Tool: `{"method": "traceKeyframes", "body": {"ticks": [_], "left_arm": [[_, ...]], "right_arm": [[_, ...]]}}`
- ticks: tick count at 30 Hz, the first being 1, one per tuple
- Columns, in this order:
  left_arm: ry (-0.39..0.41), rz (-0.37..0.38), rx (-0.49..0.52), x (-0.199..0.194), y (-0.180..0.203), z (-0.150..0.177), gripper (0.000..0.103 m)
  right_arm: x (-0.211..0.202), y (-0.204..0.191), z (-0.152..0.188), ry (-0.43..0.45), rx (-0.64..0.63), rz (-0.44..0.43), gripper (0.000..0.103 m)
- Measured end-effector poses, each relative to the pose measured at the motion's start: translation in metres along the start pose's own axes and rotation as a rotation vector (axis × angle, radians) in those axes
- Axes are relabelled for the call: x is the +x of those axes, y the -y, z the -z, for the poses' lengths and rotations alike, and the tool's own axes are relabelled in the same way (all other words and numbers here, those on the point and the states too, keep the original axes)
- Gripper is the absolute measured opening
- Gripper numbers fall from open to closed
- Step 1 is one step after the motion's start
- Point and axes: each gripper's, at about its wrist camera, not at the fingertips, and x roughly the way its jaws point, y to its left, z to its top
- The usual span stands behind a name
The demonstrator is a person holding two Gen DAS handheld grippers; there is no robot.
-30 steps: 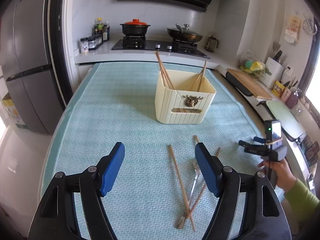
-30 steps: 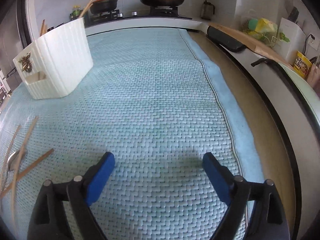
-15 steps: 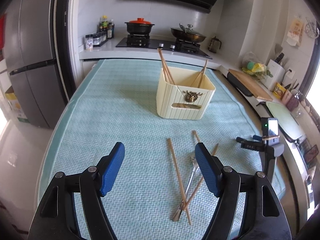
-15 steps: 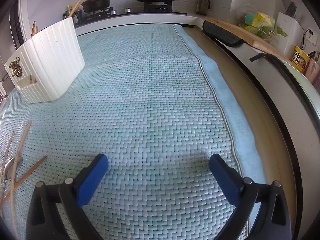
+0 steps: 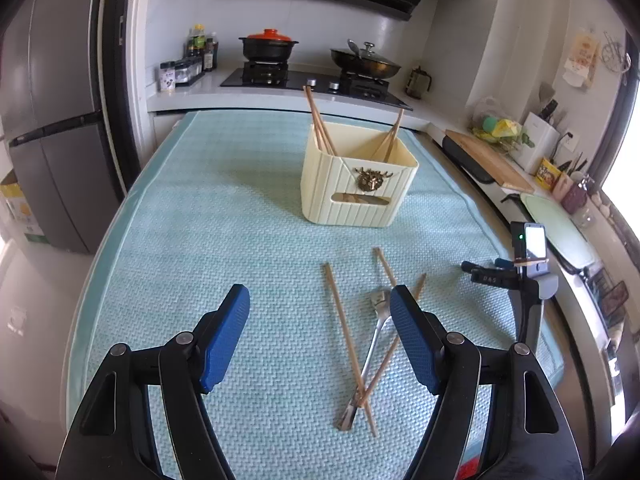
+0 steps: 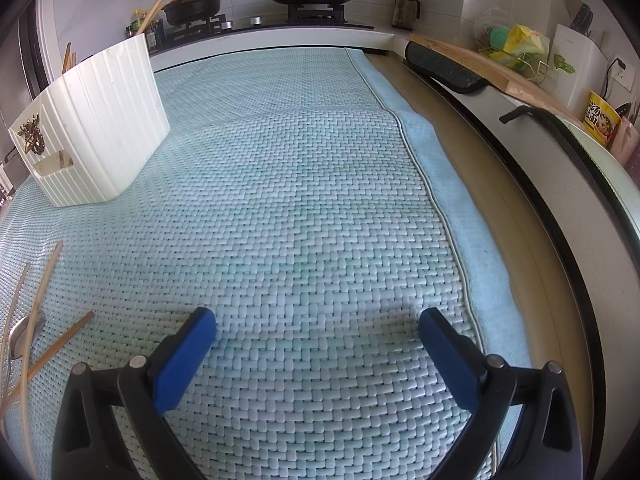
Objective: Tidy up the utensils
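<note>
1. The mat (image 5: pixel 240 208) carries everything; the task looks partly done.
2. The box (image 5: pixel 356 188), at 12 o'clock from the left gripper (image 5: pixel 320 332), is cream and ribbed, with chopsticks (image 5: pixel 318 124) already standing in it.
3. Left to do: loose chopsticks (image 5: pixel 346 332) and a fork (image 5: pixel 374 344) lie crossed at 1 o'clock, just beside that gripper's right finger.
4. Both grippers are spread wide and carry nothing; the right gripper (image 6: pixel 318 352) hovers over bare mat, the pile at its 9 o'clock.
</note>
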Motion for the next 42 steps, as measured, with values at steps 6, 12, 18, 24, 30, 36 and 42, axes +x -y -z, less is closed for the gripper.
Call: {"method": "traceKeyframes", "body": {"ticks": [6, 12, 18, 24, 30, 36, 42], "left_arm": [[-0.002, 0.005, -0.035, 0.0, -0.01, 0.001, 0.074], [-0.011, 0.005, -0.034, 0.006, -0.016, 0.002, 0.074], [-0.021, 0.048, -0.066, 0.01, -0.018, 0.007, 0.074], [-0.027, 0.045, -0.049, 0.013, -0.016, 0.007, 0.074], [-0.027, 0.042, -0.046, 0.013, -0.015, 0.007, 0.074], [-0.031, 0.033, -0.024, 0.014, -0.014, 0.006, 0.074], [-0.041, 0.017, -0.001, 0.015, -0.009, 0.004, 0.074]], "right_arm": [[0.0, 0.0, 0.0, 0.0, 0.0, 0.0, 0.103], [0.0, 0.0, 0.0, 0.0, 0.0, 0.0, 0.103], [0.0, 0.0, 0.0, 0.001, 0.0, 0.0, 0.103], [0.0, 0.0, 0.0, 0.001, 0.0, 0.0, 0.103], [0.0, -0.001, 0.0, 0.001, 0.0, 0.0, 0.103], [0.0, 0.0, 0.0, 0.001, 0.0, 0.0, 0.103], [0.0, 0.0, 0.0, 0.001, 0.0, 0.0, 0.103]]}}
